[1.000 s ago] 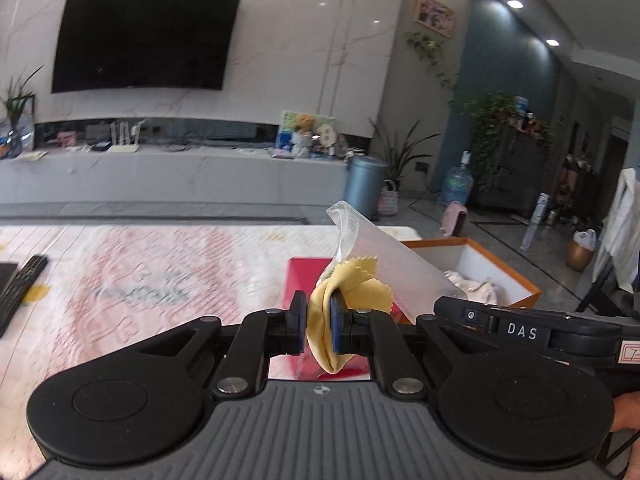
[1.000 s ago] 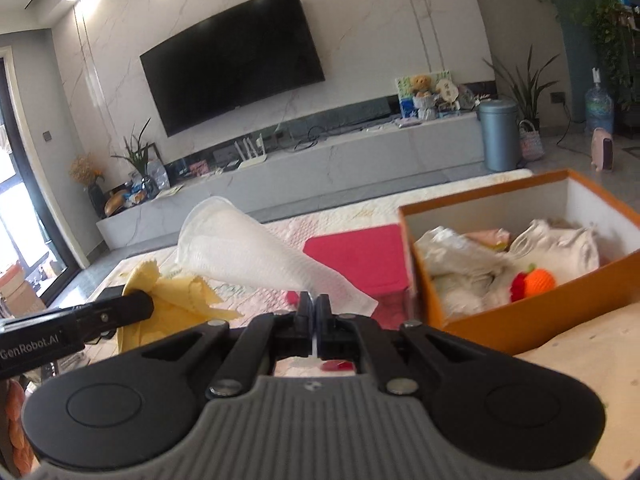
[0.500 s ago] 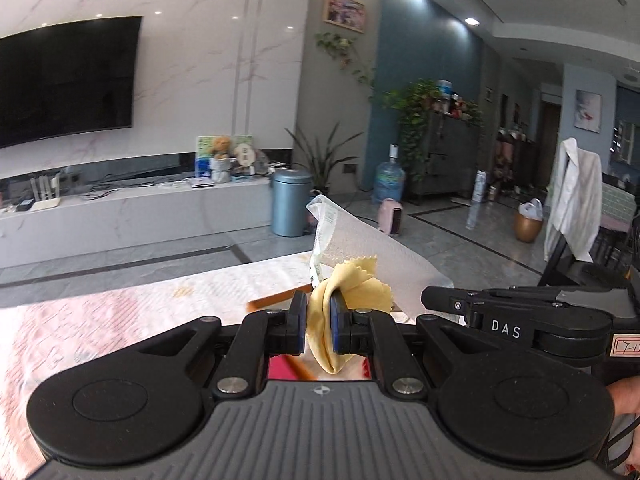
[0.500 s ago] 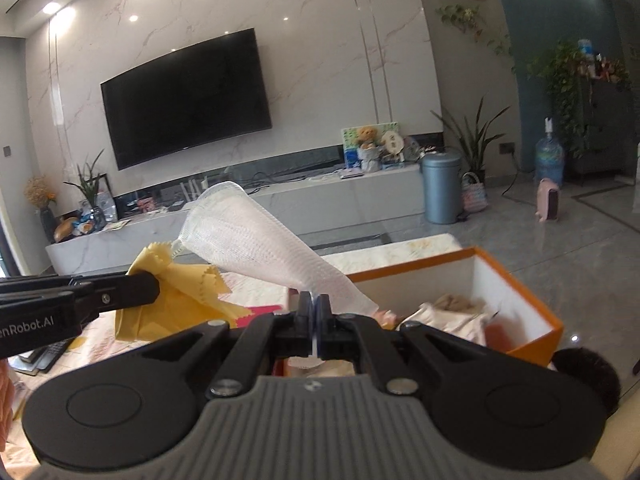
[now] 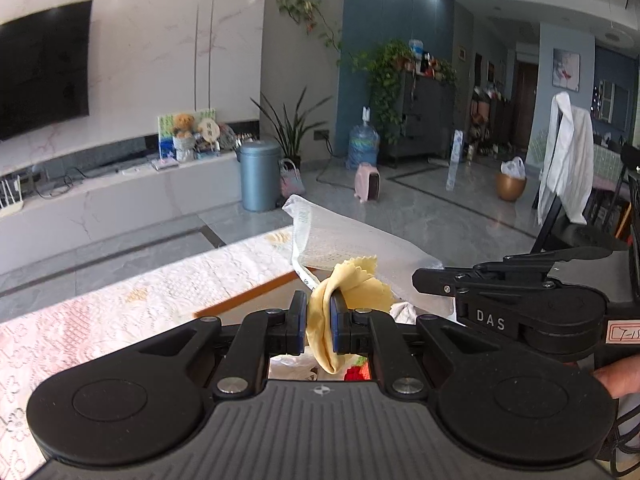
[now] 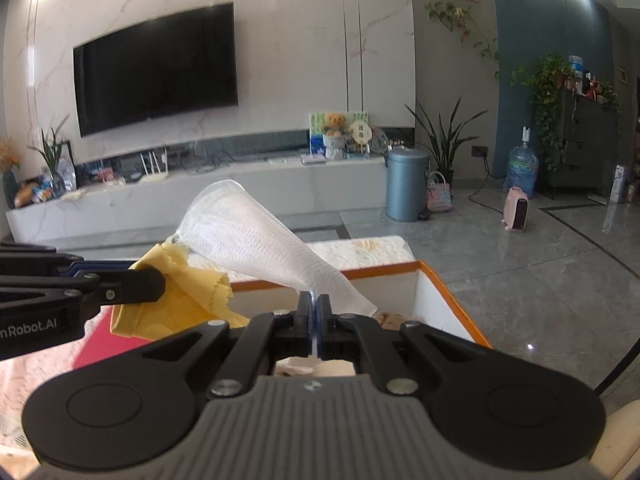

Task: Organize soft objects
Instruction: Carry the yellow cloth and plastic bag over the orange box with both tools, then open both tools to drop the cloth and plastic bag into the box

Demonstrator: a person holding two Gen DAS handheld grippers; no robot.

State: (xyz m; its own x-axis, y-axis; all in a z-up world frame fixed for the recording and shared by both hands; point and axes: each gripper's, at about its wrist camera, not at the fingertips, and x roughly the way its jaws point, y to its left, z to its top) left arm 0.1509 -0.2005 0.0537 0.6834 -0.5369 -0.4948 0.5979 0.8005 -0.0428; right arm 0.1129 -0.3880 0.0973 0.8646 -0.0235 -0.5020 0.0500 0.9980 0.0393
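My left gripper [image 5: 319, 314] is shut on a yellow cloth [image 5: 352, 286] with zigzag edges. My right gripper [image 6: 314, 312] is shut on a white mesh cloth [image 6: 256, 240] that fans up and to the left. Both cloths are held above the orange-rimmed white box [image 6: 444, 300], which holds several soft items. In the left wrist view the white mesh cloth [image 5: 344, 240] and the right gripper's finger [image 5: 520, 280] lie just right of the yellow cloth. In the right wrist view the yellow cloth [image 6: 188, 300] and the left gripper's finger [image 6: 80, 284] sit at the left.
The box stands on a table with a pink-patterned lace cloth [image 5: 120, 312]; a red item [image 6: 104, 344] lies left of the box. Beyond are a grey tiled floor, a blue bin [image 6: 406, 184], a TV wall and a low white console.
Both grippers have swung to the right with their cloths and now hang over the box. The red item has slid out of the left wrist view.
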